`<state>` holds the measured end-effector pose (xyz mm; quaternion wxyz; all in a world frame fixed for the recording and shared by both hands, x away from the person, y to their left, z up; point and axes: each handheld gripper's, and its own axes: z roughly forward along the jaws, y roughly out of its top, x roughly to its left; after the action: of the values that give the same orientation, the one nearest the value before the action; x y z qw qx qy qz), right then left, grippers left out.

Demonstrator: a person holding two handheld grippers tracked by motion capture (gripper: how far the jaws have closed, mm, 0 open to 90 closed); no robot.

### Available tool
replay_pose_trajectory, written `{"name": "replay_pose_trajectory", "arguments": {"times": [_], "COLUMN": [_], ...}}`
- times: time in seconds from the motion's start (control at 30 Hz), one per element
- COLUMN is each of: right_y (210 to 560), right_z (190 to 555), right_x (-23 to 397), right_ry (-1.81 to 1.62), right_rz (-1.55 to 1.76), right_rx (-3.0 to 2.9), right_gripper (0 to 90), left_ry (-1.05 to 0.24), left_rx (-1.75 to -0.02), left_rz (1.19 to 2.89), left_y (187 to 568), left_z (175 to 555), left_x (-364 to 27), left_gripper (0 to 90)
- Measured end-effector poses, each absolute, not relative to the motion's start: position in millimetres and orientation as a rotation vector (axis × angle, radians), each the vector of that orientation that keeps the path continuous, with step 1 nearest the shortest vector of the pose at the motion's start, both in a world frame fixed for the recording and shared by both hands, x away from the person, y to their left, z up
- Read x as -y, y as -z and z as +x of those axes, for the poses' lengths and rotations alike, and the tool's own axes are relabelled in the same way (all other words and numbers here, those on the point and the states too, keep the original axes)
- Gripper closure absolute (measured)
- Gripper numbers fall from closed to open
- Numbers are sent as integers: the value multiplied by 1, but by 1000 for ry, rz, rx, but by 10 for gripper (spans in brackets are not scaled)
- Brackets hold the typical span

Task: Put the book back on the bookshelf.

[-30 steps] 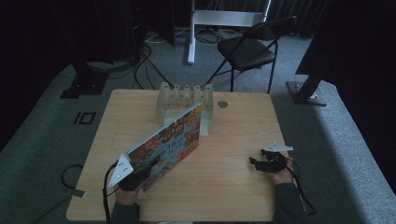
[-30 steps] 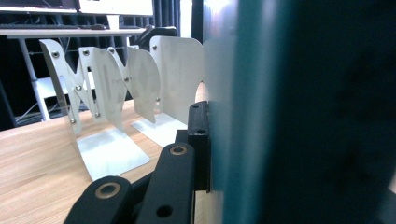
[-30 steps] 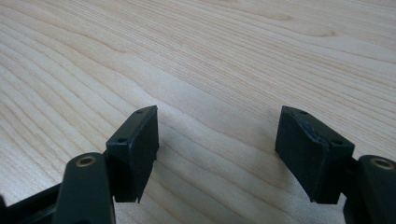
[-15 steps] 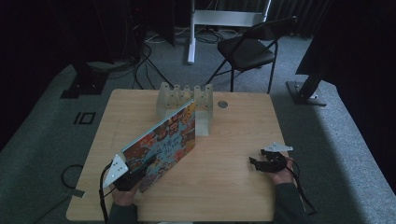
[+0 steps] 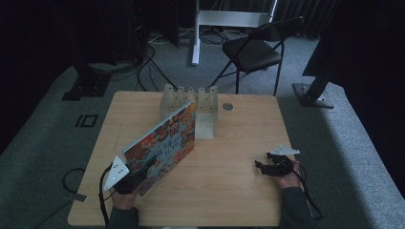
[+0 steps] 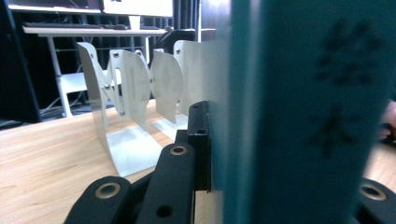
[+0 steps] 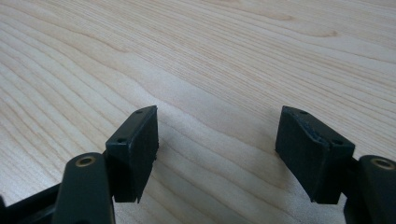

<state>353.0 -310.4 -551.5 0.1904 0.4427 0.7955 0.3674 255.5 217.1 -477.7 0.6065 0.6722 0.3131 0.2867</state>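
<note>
Left tongs (image 5: 136, 175) clamped on near corner of picture book (image 5: 165, 143), book tilted on edge, far end ahead by metal book rack (image 5: 190, 102). I judge step: carrying book to rack. Next: swing upright, line up with slot. Right tongs (image 5: 261, 168) apart, empty, resting on worktop (image 5: 239, 200); open room between.

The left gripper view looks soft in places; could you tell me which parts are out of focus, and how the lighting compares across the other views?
In the left gripper view, the teal book clamped in the left gripper is blurred, while the white metal rack behind is sharper. The high view is dim, with dark surroundings around the table. The right gripper view is evenly lit, with sharp wood grain between the right gripper's open jaws.
</note>
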Motion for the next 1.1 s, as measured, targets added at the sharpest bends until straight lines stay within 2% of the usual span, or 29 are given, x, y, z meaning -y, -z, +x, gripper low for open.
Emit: {"name": "replay_pose_trajectory", "arguments": {"times": [1.1], "right_y": [551], "right_z": [353], "right_x": [311], "right_ry": [-1036], "right_rz": [1246], "right_rx": [-2235], "right_gripper": [297], "left_ry": [-749], "left_rx": [-831], "left_rz": [1476], "left_y": [462], "left_z": [267], "left_x": [-222], "left_gripper": [810]}}
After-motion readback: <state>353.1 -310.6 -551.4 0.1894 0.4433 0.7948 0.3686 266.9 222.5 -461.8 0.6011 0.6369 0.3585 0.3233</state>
